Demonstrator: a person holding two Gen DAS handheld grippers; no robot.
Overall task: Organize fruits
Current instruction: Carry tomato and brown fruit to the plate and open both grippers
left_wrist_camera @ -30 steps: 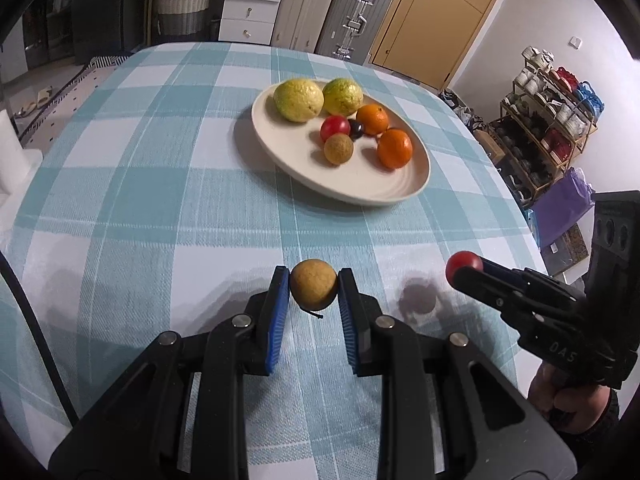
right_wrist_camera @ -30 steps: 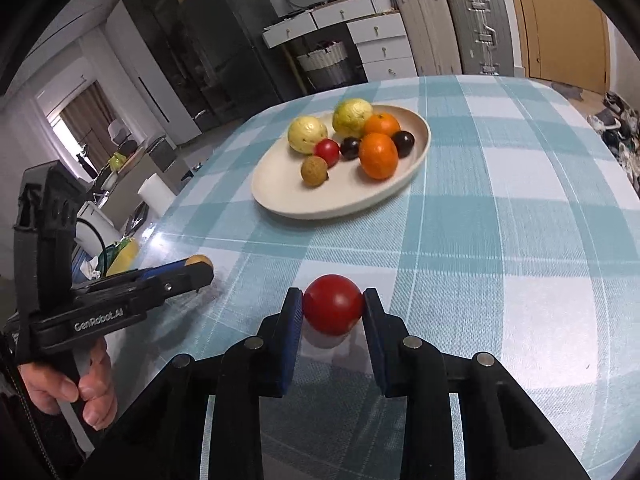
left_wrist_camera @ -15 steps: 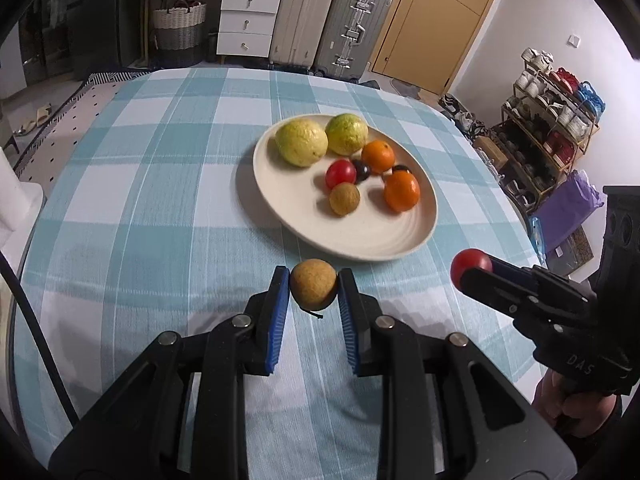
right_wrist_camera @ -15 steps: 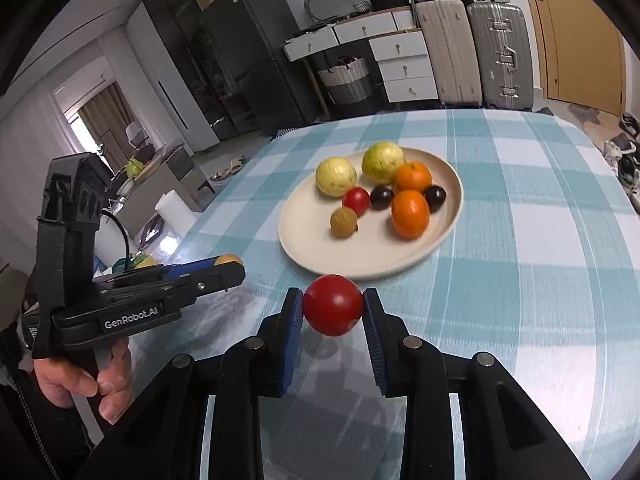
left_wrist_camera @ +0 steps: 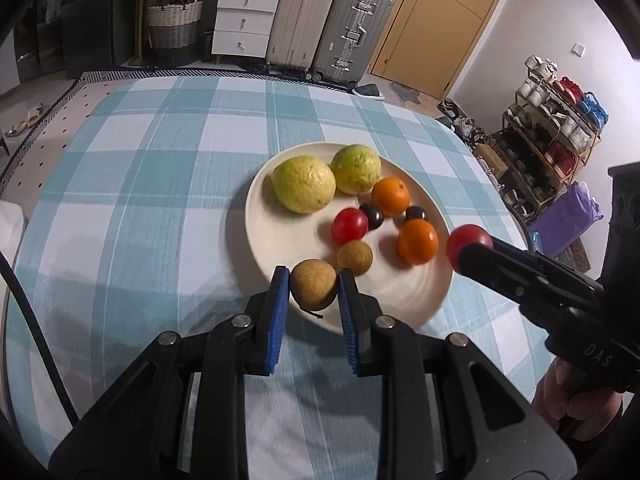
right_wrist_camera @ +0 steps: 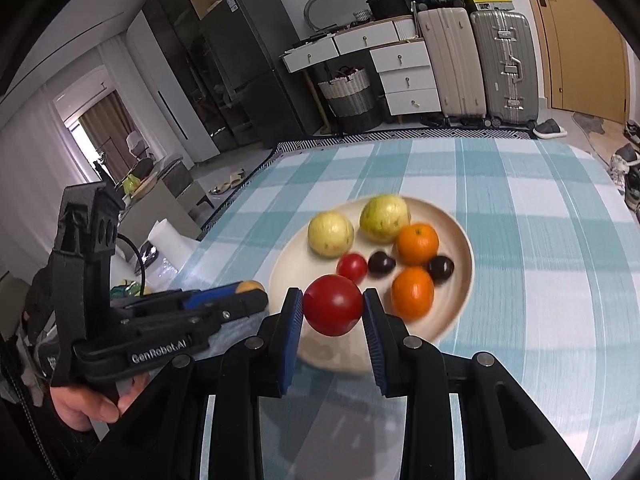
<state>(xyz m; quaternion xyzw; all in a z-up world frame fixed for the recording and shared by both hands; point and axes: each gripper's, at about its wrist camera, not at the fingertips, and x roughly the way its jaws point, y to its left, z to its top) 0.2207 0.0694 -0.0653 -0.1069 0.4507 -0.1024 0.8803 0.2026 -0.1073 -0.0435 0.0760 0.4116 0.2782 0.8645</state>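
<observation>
Left gripper: clamped on a brown round fruit, blue pads pressed to both its sides; held above the near rim of the plate. Seen side-on from the right wrist view too, at the plate's left edge, only a sliver of the fruit showing.

Tablecloth: blue-and-white check, covering the table under everything.

Plate: cream, round, resting on the cloth near the middle.

Plate, left part: two yellow-green guavas, one at the left and one just beside it toward the back.

Plate, middle: small red tomato, touching or nearly touching a dark plum; a second brown fruit lying just past the gripped one.

Plate, right part: orange at the back, second dark plum, second orange nearer the front (slightly blurred in the right wrist view).

Right gripper: pinched on a large red tomato, held clear over the plate's near edge. From the left wrist view, poised at the plate's right rim, tomato at the tip.

Right hand: wrapped round the handle, partly out of view.
</observation>
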